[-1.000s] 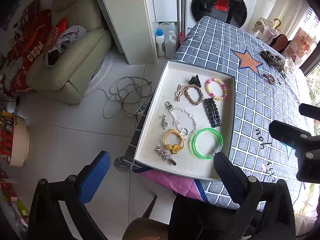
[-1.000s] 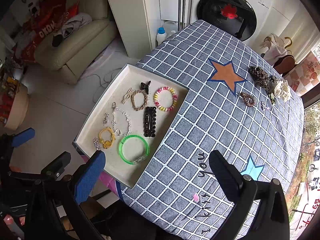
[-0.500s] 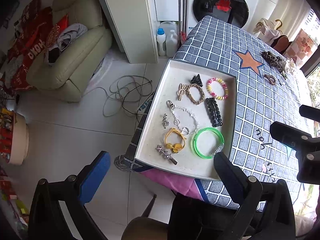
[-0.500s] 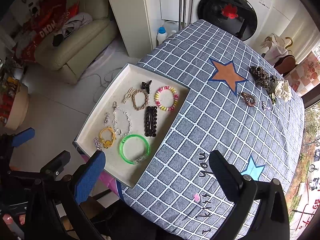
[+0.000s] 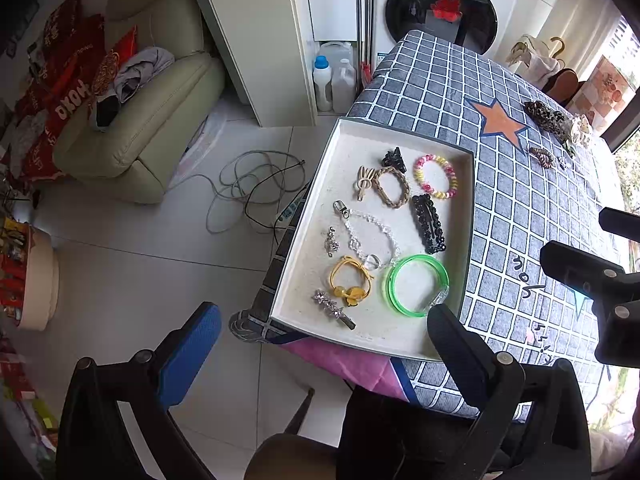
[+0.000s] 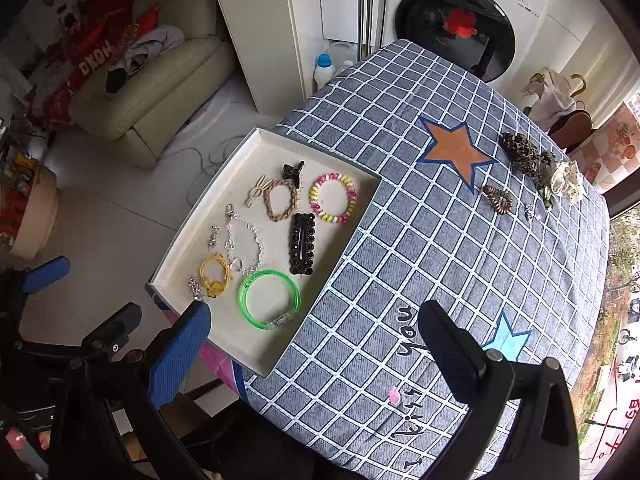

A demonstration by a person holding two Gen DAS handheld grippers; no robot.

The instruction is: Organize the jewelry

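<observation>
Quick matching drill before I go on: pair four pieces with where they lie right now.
1. green bangle
2. black clip
3. brown coil tie
4. leopard scrunchie

a. on the cloth, just right of the orange star
b. on the cloth, next to the white scrunchie
c. tray, near corner
d. tray, between the bangle and the pink-yellow bracelet

Pairs: 1-c, 2-d, 3-a, 4-b

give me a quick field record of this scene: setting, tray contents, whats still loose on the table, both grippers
setting: table with grey checked tablecloth, washing machine behind
tray: white tray at the table's left edge
in tray: green bangle, black rhinestone clip, pink-yellow coil bracelet, braided tan hair tie, yellow hair tie, clear bead chain
loose on table: leopard scrunchie, brown coil hair tie, cream scrunchie
left gripper: jaws open, holding nothing
right gripper: jaws open, holding nothing
</observation>
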